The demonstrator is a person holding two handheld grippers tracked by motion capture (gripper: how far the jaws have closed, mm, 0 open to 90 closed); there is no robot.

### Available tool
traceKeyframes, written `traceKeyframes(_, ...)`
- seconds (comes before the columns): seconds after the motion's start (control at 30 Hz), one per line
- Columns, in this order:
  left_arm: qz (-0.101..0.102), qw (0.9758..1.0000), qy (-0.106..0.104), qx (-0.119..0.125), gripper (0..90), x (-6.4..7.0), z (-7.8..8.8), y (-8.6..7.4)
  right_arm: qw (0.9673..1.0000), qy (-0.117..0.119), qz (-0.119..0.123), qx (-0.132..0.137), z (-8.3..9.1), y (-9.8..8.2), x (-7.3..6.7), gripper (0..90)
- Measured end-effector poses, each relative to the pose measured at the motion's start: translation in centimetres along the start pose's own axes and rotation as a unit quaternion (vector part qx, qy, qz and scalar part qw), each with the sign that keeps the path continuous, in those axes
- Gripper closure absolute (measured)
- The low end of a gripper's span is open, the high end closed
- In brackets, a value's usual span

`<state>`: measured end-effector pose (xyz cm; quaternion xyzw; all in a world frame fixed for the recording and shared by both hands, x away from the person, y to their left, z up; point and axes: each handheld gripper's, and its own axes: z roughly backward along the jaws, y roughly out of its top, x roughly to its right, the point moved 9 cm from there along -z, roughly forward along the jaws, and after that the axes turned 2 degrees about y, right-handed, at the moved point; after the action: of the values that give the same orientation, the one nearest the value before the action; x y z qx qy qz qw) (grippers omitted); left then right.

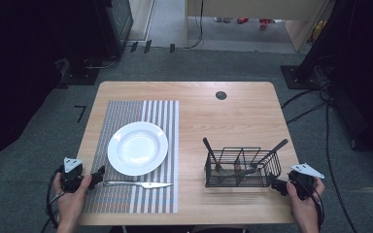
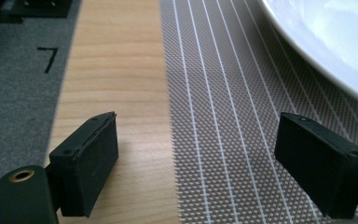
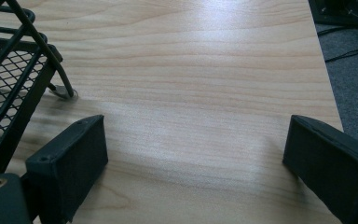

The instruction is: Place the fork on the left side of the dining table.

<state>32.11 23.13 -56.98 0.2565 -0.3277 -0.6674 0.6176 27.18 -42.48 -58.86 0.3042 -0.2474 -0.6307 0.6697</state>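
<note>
Where the wooden tabletop (image 1: 233,116) meets its right front corner, a black wire basket (image 1: 242,169) holds several dark-handled utensils (image 1: 272,151), leaning at angles. Which utensils they are is hard to tell. On the left, a striped mat (image 1: 126,111) carries a white plate (image 1: 137,147), empty, with a knife (image 1: 138,184) lying just in front of it. Left tongs (image 1: 96,176) sit spread apart near the knife's handle; right tongs (image 1: 278,185), also spread apart, rest just beside the basket.
</note>
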Motion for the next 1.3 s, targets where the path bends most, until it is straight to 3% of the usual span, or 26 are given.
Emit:
traceKeyframes(0.13, 0.013, 0.9997, -0.006, 0.021, 14.2, 0.1, 1.0, 0.9, 1.0, 0.0, 0.0, 0.0, 0.0, 0.0, 0.0, 5.6)
traceKeyframes(0.17, 0.02, 0.999, -0.016, 0.036, 14.2, 0.4, 1.8, 1.5, 1.0, 0.0, 0.0, 0.0, 0.0, 0.0, 0.0, 5.6)
traceKeyframes(0.37, 0.015, 0.9975, -0.034, 0.06, 14.2, 2.1, 3.4, 2.8, 1.0, 0.0, -0.001, 0.0, 0.0, 0.0, 0.0, 5.6)
traceKeyframes(0.4, 0.008, 0.9966, -0.043, 0.069, 14.2, 3.1, 4.0, 3.4, 1.0, 0.0, -0.001, 0.0, 0.0, 0.0, 0.0, 5.6)
traceKeyframes(0.47, 0.004, 0.9959, -0.052, 0.074, 14.3, 3.8, 4.2, 3.9, 1.0, 0.0, 0.0, 0.0, 0.0, 0.0, 0.0, 5.6)
traceKeyframes(0.5, -0.002, 0.9946, -0.064, 0.082, 14.3, 5.1, 4.6, 4.6, 1.0, 0.0, 0.0, 0.0, 0.0, 0.0, 0.0, 5.6)
traceKeyframes(0.57, -0.004, 0.994, -0.07, 0.084, 14.3, 5.6, 4.8, 4.9, 1.0, 0.0, 0.0, 0.0, 0.0, 0.0, 0.0, 5.6)
traceKeyframes(0.67, -0.014, 0.9898, -0.107, 0.093, 14.6, 8.7, 5.4, 6.1, 1.0, 0.0, -0.001, 0.0, 0.0, 0.0, 0.0, 5.6)
traceKeyframes(0.7, -0.014, 0.9898, -0.107, 0.093, 14.7, 8.7, 5.4, 6.1, 1.0, 0.0, -0.001, 0.0, 0.0, 0.0, 0.0, 5.6)
traceKeyframes(0.73, -0.023, 0.9883, -0.119, 0.093, 14.7, 10.0, 5.4, 6.4, 1.0, 0.0, 0.0, 0.0, 0.0, 0.0, 0.0, 5.6)
traceKeyframes(0.83, -0.035, 0.9847, -0.141, 0.096, 14.8, 12.3, 5.5, 6.9, 1.0, -0.001, 0.0, 0.0, 0.0, 0.0, 0.0, 5.6)
traceKeyframes(1.03, -0.052, 0.975, -0.19, 0.104, 14.9, 17.1, 5.6, 8.2, 1.0, 0.0, 0.0, 0.0, 0.0, 0.0, 0.0, 5.6)
traceKeyframes(1.13, -0.063, 0.9711, -0.206, 0.103, 14.9, 19.0, 5.6, 8.7, 1.0, 0.0, 0.0, 0.0, 0.0, 0.0, 0.0, 5.6)
traceKeyframes(1.23, -0.063, 0.9698, -0.21, 0.106, 14.9, 19.7, 5.6, 9.0, 1.0, 0.0, 0.0, 0.0, 0.0, 0.0, 0.0, 5.6)
traceKeyframes(1.3, -0.065, 0.9669, -0.221, 0.11, 14.9, 21.1, 5.7, 9.5, 1.0, 0.0, -0.001, 0.0, 0.0, 0.0, 0.0, 5.6)
